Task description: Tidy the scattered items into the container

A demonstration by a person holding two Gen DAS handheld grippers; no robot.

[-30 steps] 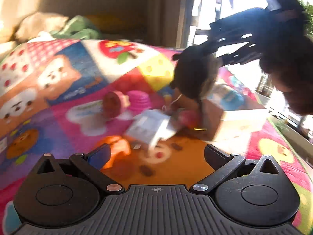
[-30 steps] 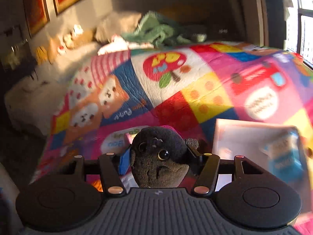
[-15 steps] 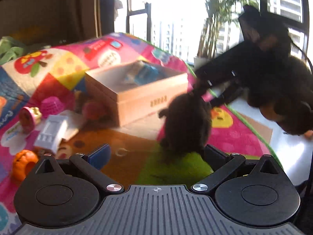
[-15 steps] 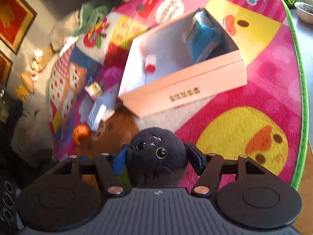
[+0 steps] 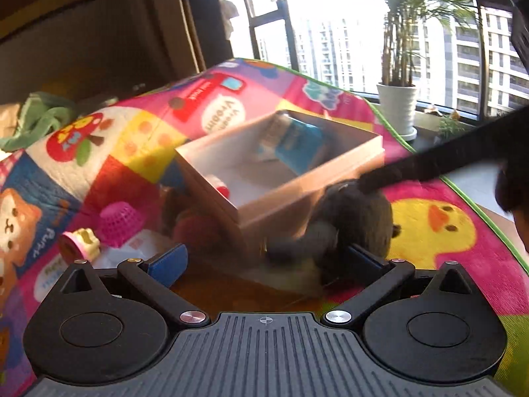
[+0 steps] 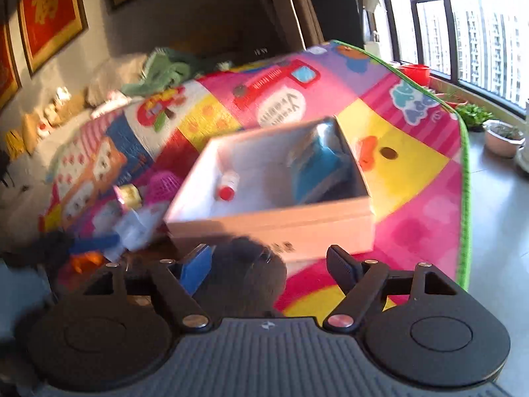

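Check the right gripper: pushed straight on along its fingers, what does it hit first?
Probably the dark plush toy, blurred between the opening fingers of the right gripper, pads off it. Just beyond is the near wall of the cardboard box. Depth is unclear.

R gripper (image 6: 267,264): jaws opening, wide gap btwn fingers, blue pad on the L finger (image 6: 195,266), dark pad on the R one. Dark fuzzy blob sits low btwn them, blurred; pads don't look pressed on it. Pitched downward. Seen from L wrist cam it comes in from the right as a dark slanted bar, tip blurred.

L gripper (image 5: 264,261): jaws wide apart, blue pad finger (image 5: 167,264) on the left side, other finger at right. Nothing clamped btwn pads. Also pitched down.

Part of the person shows at far right edge of L cam, dark, too blurred to tell.
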